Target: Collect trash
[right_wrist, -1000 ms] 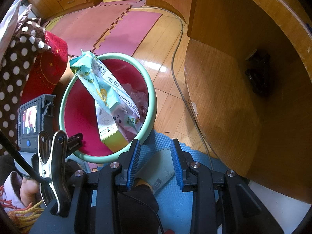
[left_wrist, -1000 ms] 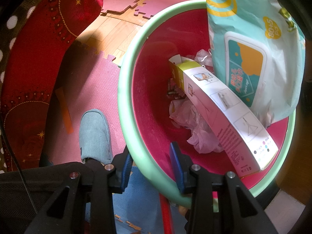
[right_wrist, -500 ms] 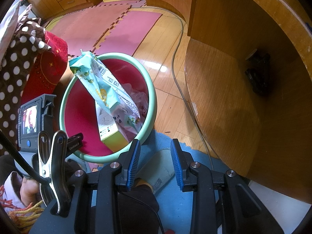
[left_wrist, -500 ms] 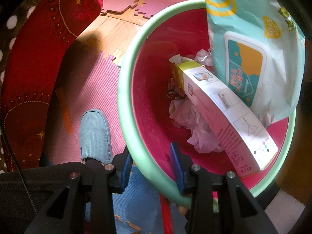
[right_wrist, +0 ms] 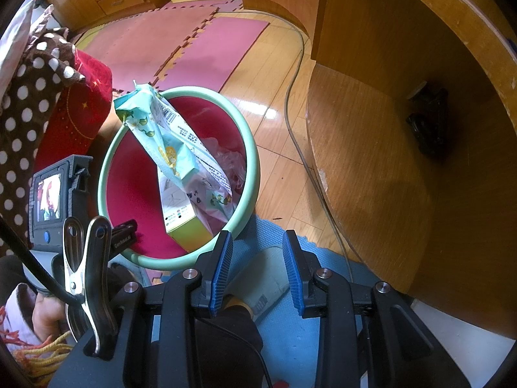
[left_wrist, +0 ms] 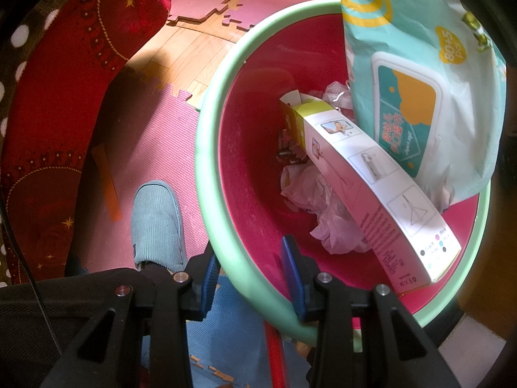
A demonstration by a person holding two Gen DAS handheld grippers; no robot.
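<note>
In the left wrist view, your left gripper [left_wrist: 250,273] straddles the near rim of the bin [left_wrist: 206,148], one blue pad outside and one inside, clamped on it. Inside the bin lie a long white box [left_wrist: 371,181], crumpled tissue [left_wrist: 323,207] and a wipes pack [left_wrist: 416,90] leaning on the far rim. A slipper [left_wrist: 156,223] sits on the pink mat [left_wrist: 155,142] just beside the bin.

In the right wrist view, your right gripper [right_wrist: 257,271] hangs with its jaws apart and nothing between them, above a slipper on the blue mat [right_wrist: 278,323]. The bin stands just ahead, and a cable [right_wrist: 297,135] runs across the wood floor [right_wrist: 274,110].
</note>
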